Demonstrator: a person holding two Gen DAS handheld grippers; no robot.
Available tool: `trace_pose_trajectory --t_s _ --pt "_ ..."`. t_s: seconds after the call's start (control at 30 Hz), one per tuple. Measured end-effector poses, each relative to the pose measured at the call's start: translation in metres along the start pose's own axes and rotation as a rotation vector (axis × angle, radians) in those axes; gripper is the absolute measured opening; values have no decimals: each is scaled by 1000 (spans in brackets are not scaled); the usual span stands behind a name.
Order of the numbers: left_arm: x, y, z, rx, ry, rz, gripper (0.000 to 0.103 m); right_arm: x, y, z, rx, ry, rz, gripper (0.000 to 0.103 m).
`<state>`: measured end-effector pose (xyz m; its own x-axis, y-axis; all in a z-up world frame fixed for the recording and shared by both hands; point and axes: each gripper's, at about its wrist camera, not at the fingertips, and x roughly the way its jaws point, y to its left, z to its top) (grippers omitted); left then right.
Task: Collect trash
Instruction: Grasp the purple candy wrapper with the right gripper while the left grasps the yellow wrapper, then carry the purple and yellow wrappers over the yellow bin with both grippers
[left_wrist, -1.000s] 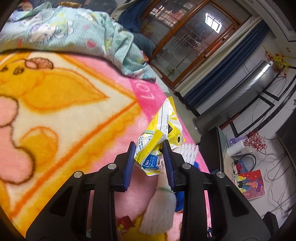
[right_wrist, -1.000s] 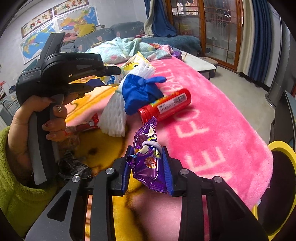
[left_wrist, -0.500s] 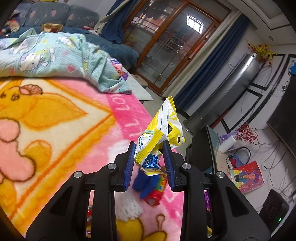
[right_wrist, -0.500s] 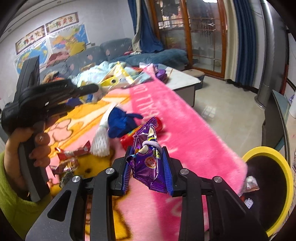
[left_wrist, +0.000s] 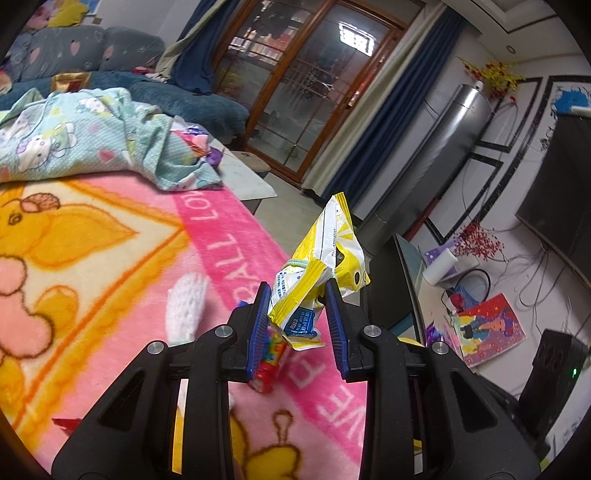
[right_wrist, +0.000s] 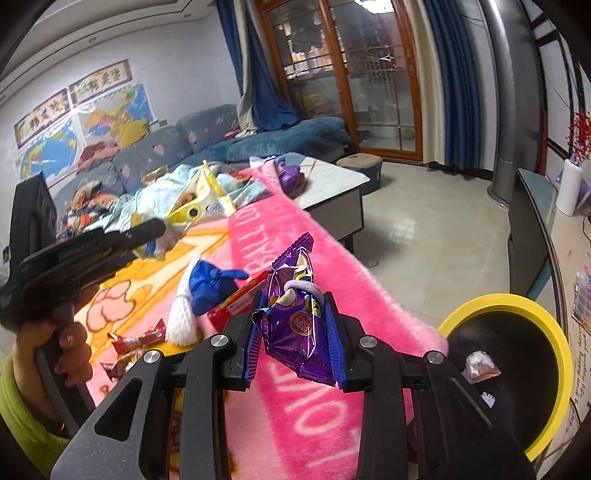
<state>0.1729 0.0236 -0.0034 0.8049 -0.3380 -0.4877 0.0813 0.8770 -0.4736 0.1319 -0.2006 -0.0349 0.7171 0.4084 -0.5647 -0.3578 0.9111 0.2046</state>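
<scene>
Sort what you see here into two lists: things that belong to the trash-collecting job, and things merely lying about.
Belongs to the job:
- yellow snack bag in the left gripper
- purple snack wrapper in the right gripper
- yellow-rimmed bin
- red bottle, blue glove, white foam net, red candy wrapper

Just lying about:
- pink blanket
- cartoon-print cloth
- paper roll

A home living room: a grey-blue fabric sofa with heart prints (right_wrist: 155, 155) under paper wall maps (right_wrist: 74, 129), wood-framed glass doors (right_wrist: 369, 85) with dark blue curtains (left_wrist: 373, 118), and a low table under a fluffy pink cartoon blanket (left_wrist: 110, 251).
</scene>
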Motion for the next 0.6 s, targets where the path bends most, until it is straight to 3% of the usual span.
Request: trace_pose_trajectory --t_s 0.6 --pt "14 -34 -19 113 52 -43 23 -20 -55 5 113 -51 -84 29"
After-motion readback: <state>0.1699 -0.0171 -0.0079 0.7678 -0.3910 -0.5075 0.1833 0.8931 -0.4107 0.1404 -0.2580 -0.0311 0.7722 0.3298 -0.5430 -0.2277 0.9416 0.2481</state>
